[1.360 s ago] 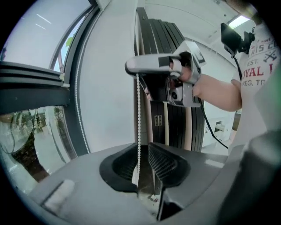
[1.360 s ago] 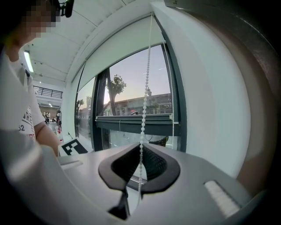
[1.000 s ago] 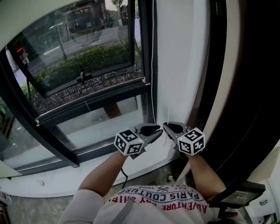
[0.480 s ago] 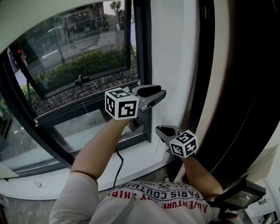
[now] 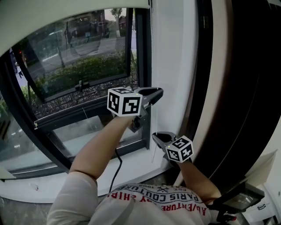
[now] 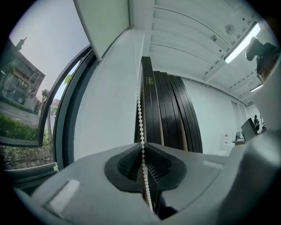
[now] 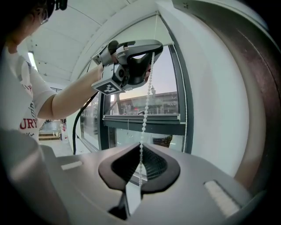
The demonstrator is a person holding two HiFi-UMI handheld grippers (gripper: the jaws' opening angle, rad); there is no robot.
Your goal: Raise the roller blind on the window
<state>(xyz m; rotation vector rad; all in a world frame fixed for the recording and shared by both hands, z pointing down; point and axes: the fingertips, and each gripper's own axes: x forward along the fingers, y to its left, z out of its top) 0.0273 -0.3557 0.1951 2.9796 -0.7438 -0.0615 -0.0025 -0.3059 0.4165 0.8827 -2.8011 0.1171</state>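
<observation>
A white bead chain (image 6: 139, 118) hangs down the white wall beside the dark window frame (image 5: 144, 52). My left gripper (image 5: 160, 91) is raised high on it; its jaws (image 6: 142, 145) are closing and the pads pinch the chain. Lower down, my right gripper (image 5: 154, 135) is shut on the same chain (image 7: 145, 118), which runs up from its jaws (image 7: 140, 147) to the left gripper (image 7: 136, 57) above. The pale roller blind (image 5: 52, 13) covers only the top of the window.
A tilted sash with a handle (image 5: 80, 83) sits in the window. Below it runs the white sill (image 5: 131, 165). Dark panels (image 5: 246, 88) stand close at the right. A black cable (image 5: 115, 169) hangs from my left gripper.
My left gripper rose from beside the right one to well above it, opened on the way and closed on the chain. The right gripper dropped slightly, still holding the chain.
</observation>
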